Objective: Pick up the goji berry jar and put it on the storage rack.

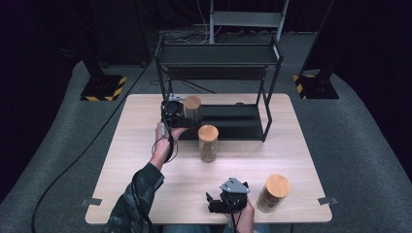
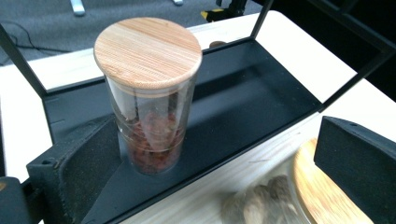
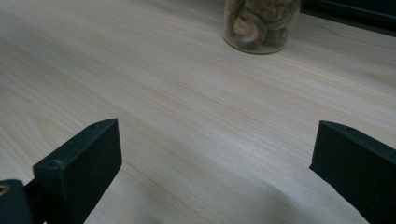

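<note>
At upper centre of the frame, left claw (image 1: 180, 115) gapes wide around shelved glass jar (image 2: 148, 95), gripping nothing; closing off-centre risks tipping it.

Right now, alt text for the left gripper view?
A glass jar with a round wooden lid, holding reddish pieces, stands on the black bottom shelf of a rack between the open left tongs. A second wooden-lidded jar shows at lower right on the light wood table.

Pale wooden table (image 1: 145, 160) on grey carpet (image 1: 359, 141) — black metal shelf rack (image 1: 218, 56) — dark surroundings
</note>
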Demonstrator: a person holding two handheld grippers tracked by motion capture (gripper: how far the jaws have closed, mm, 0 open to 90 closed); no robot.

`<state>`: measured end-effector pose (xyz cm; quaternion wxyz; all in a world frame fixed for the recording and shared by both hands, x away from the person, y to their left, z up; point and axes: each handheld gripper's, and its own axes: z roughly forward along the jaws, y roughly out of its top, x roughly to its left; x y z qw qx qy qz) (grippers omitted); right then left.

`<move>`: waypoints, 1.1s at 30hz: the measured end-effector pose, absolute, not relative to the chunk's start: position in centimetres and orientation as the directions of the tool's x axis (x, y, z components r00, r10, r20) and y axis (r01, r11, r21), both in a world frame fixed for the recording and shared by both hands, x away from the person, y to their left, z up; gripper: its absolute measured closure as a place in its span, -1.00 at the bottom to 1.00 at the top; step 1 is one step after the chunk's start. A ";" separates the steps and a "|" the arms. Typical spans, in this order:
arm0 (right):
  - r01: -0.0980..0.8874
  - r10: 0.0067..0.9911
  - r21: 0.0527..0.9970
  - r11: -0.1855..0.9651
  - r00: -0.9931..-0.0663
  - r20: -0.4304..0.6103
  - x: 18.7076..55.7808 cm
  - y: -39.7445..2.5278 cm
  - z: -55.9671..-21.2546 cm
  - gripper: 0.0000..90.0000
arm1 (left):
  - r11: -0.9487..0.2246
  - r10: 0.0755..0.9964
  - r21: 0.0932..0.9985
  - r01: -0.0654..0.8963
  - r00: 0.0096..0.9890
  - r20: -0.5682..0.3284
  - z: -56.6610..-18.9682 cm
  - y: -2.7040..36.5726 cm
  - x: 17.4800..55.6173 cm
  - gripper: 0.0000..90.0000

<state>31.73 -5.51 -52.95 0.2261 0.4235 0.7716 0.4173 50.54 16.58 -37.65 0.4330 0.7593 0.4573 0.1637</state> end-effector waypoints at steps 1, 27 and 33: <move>0.466 0.842 0.835 0.293 -0.539 0.005 31.7 -5.5 -53.0 -0.98 | -0.209 0.835 0.812 0.545 0.532 -0.142 -37.6 16.7 50.2 -1.00; 0.472 0.838 0.825 0.311 -0.546 -0.003 31.9 -5.3 -53.0 -0.98 | -0.310 0.829 0.820 0.482 0.559 -0.015 -43.1 20.5 41.0 -1.00; 0.474 0.838 0.826 0.306 -0.546 0.004 31.9 -5.4 -53.0 -0.98 | -0.320 0.838 0.803 0.504 0.546 -0.009 -45.7 21.4 39.1 -1.00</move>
